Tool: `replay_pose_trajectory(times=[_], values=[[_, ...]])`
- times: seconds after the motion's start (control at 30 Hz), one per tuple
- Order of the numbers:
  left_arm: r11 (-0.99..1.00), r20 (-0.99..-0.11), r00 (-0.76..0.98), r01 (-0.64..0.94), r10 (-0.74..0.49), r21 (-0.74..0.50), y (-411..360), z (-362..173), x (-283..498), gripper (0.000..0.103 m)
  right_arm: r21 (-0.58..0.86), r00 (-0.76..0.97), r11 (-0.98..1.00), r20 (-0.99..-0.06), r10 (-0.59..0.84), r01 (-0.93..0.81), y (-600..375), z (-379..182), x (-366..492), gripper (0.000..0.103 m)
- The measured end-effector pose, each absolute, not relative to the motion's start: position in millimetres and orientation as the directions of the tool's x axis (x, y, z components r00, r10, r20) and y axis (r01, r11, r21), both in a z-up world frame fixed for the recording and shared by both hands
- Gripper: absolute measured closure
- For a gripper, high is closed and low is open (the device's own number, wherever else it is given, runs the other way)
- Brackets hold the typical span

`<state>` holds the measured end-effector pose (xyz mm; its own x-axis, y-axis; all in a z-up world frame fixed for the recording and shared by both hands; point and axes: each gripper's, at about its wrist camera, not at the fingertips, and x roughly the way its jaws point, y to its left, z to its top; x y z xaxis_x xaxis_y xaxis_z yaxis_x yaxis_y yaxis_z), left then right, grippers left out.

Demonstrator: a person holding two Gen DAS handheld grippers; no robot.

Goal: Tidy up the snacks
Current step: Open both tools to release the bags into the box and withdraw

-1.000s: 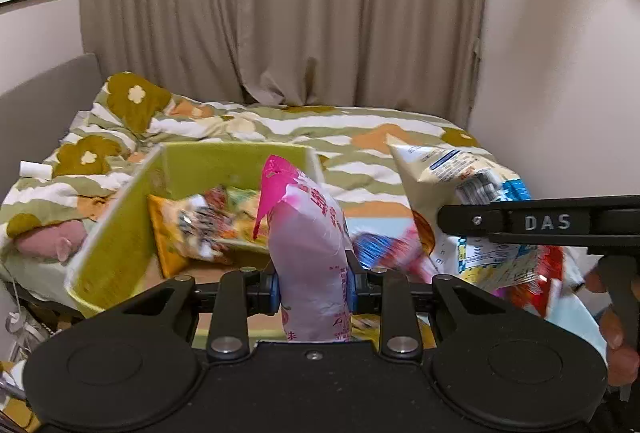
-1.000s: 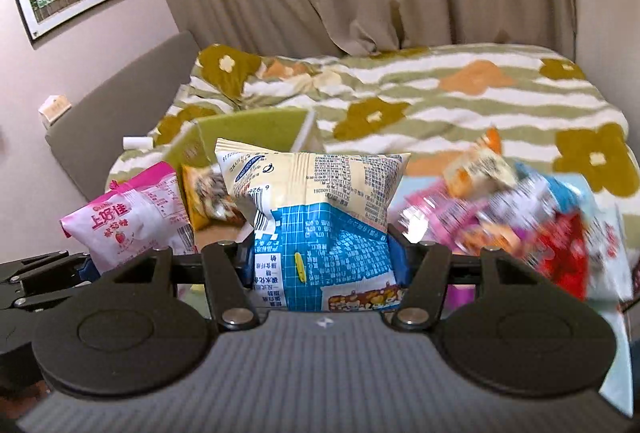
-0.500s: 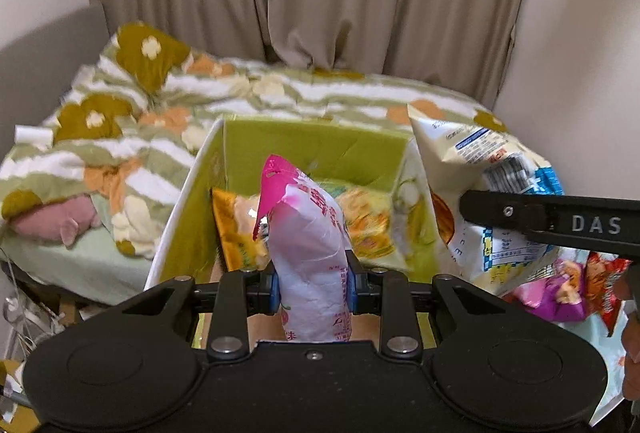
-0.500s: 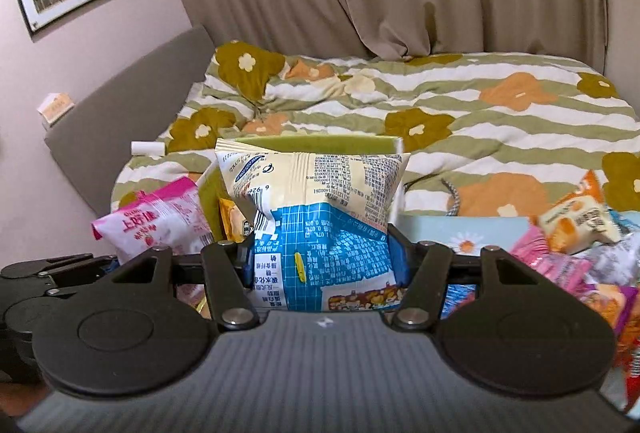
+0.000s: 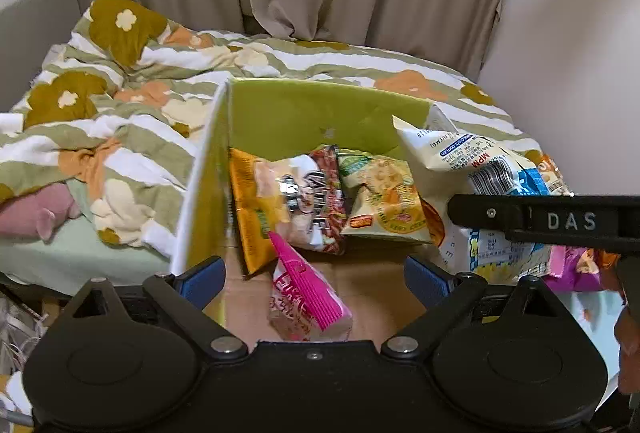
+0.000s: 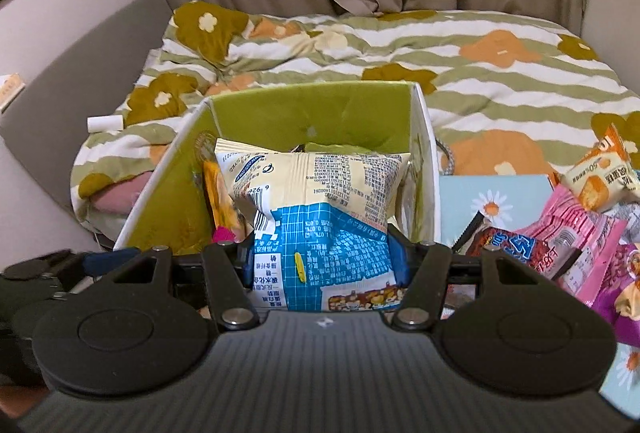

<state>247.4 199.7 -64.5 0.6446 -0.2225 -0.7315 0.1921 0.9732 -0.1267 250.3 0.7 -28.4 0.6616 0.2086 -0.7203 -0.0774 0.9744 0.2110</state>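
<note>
A green box (image 5: 320,109) sits on the bed w/ a striped floral duvet (image 5: 120,105), and a few snack packs (image 5: 344,201) lean vs its far wall. The right gripper (image 6: 322,257) is clamped on a cream-and-blue bag (image 6: 320,201), held over the box's near side. The left gripper (image 5: 314,275) is opening, jaws wide apart & touching nothing, w/ a pink packet (image 5: 306,297) lying loose btwn them on the box's brown floor.
</note>
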Motion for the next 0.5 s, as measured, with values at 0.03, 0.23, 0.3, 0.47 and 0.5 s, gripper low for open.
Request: replay_pose_trajectory(times=[0.03,0.23,0.3,0.47,0.5], values=[[0.974,-0.731,0.645,0.189,-0.221,-0.127,201,-64,248,0.005,0.212,0.658,0.974,-0.724,0.207,-0.073,1,-29,251,0.029],[0.976,-0.725,0.654,0.154,-0.215,-0.151,212,-58,237,0.005,0.227,0.637,0.971,-0.739,0.222,-0.075,3,-29,254,0.028],[0.979,-0.726,0.658,0.141,-0.202,-0.145,212,-55,232,0.005,0.231,0.631,0.969,-0.74,0.233,-0.087,6,-27,255,0.028],[0.987,-0.726,0.668,0.119,-0.162,-0.11,209,-51,225,0.005,0.227,0.604,0.965,-0.754,0.258,-0.128,12,-34,261,0.028],[0.988,-0.726,0.67,0.116,-0.153,-0.101,208,-51,225,0.005,0.228,0.598,0.964,-0.757,0.263,-0.135,13,-37,263,0.028]])
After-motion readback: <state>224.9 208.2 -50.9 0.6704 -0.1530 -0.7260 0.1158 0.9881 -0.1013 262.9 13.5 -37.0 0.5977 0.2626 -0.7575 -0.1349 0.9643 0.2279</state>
